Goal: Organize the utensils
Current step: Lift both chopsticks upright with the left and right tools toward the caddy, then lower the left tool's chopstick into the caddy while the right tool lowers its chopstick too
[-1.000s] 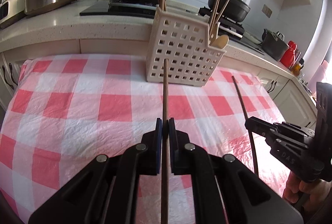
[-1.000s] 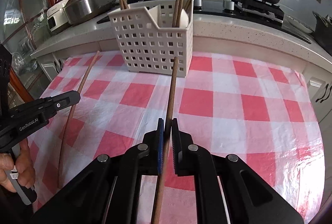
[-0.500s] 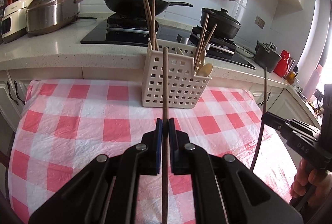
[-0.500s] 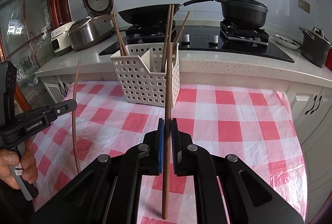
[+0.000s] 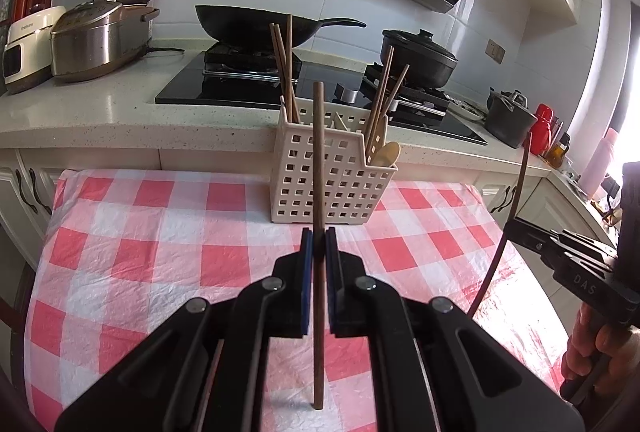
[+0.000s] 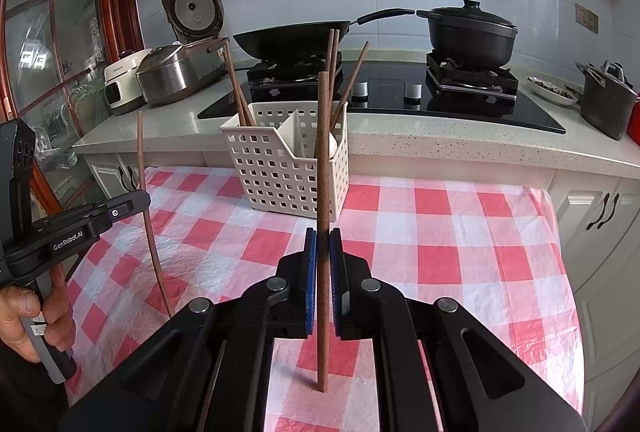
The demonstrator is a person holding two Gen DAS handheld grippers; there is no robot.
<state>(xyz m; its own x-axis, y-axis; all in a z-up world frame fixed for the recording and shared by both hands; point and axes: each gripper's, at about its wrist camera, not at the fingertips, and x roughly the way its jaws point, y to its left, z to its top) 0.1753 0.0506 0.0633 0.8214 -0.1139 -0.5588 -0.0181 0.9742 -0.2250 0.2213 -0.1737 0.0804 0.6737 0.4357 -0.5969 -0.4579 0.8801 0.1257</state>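
red-and-white checked plastic cloth (image 5: 132, 232) covered the table in front of a pale speckled counter (image 5: 120, 116). at the far left of that counter stood a white appliance (image 5: 24, 48) and a steel rice cooker (image 5: 100, 40) with its lid tipped up. further right, a black wok (image 5: 248, 24) and a lidded black pot (image 5: 416, 60) sat on the dark hob (image 5: 240, 88).

near the back edge of the cloth, about the middle, a white perforated basket (image 5: 332, 184) stood upright. it had two compartments: brown chopsticks (image 5: 284, 68) leaned in the left one, while more chopsticks (image 5: 384, 92) and a pale wooden spoon (image 5: 388, 154) rested in the right one.

the left gripper (image 5: 316, 244) had its blue-padded fingers (image 5: 306, 252) pressed together on a single brown chopstick (image 5: 318, 160), held about upright, its top end crossing the basket in the left wrist view and its bottom end clear above the cloth. seen from the right wrist camera, this gripper appeared at the left edge, with a hand (image 6: 36, 320) around its handle.

the right gripper (image 6: 323, 248) was likewise clamped on a second chopstick (image 6: 323, 152), also held near vertical, with its lower tip above the cloth and its upper end overlapping the basket's right compartment in that view. in the left wrist view the right gripper sat at the far right edge, well apart from the basket, its chopstick a thin dark curve. beyond it on the counter stood a small dark pot (image 5: 510, 120) and a red bottle (image 5: 542, 128).
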